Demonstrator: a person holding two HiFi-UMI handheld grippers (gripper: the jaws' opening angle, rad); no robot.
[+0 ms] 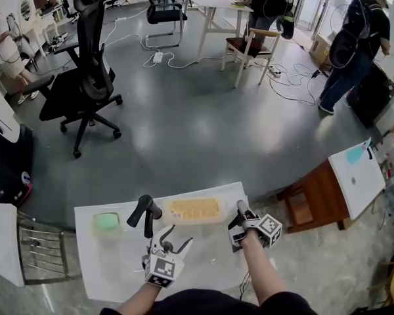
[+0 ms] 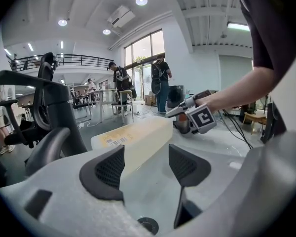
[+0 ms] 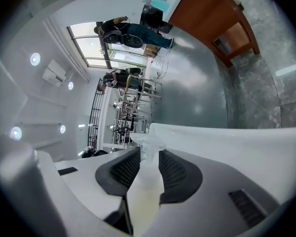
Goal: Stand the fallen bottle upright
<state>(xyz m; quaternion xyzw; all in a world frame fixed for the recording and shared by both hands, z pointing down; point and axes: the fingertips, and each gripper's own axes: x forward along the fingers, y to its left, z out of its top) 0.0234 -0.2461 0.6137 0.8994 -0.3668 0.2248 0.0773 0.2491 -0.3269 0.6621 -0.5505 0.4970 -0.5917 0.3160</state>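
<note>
The bottle (image 1: 196,210), a pale translucent one with a yellow label, lies on its side on the white table (image 1: 118,261). Its neck points right in the head view. My right gripper (image 1: 238,216) is rolled onto its side at that end, and in the right gripper view its pads (image 3: 175,174) press on the bottle's neck (image 3: 145,186). My left gripper (image 1: 177,236) stands open just in front of the bottle with nothing between its fingers. In the left gripper view the bottle (image 2: 138,135) lies straight ahead, with the right gripper (image 2: 185,111) at its far end.
A green object (image 1: 107,222) and a black angled stand (image 1: 144,214) sit on the table to the bottle's left. Beyond the table are an office chair (image 1: 85,84), a wooden cabinet (image 1: 312,199) at the right, and people in the distance.
</note>
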